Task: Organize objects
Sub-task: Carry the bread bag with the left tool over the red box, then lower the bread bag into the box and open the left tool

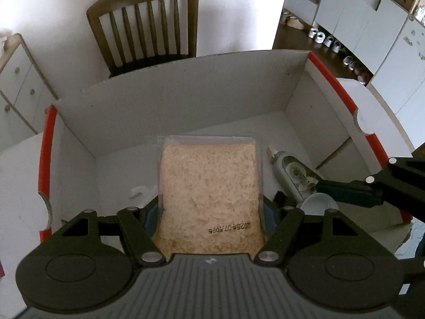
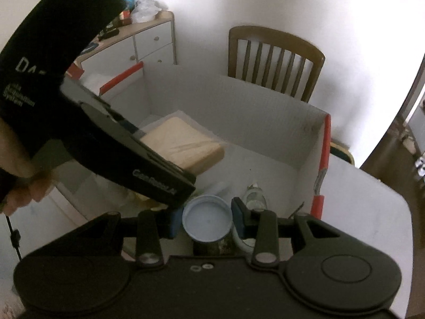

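Observation:
My left gripper (image 1: 211, 212) is shut on a slice of bread in clear wrap (image 1: 209, 188), with a printed date near its lower end. The bread hangs tilted over the inside of a white cardboard box with red edges (image 1: 186, 93). My right gripper (image 2: 205, 222) is shut on a jar with a pale blue lid (image 2: 207, 220), low at the box's near right side. In the right wrist view the bread (image 2: 183, 141) juts out over the box (image 2: 265, 111). A white plastic dispenser (image 1: 289, 170) lies on the box floor by the right wall.
The box stands on a white table (image 2: 358, 212). A brown wooden chair (image 1: 148, 26) is behind it against the wall. A white cabinet with drawers (image 1: 18, 79) is at the left. Shoes (image 1: 326, 40) line the floor at the far right. A hand (image 2: 24, 180) grips the left tool.

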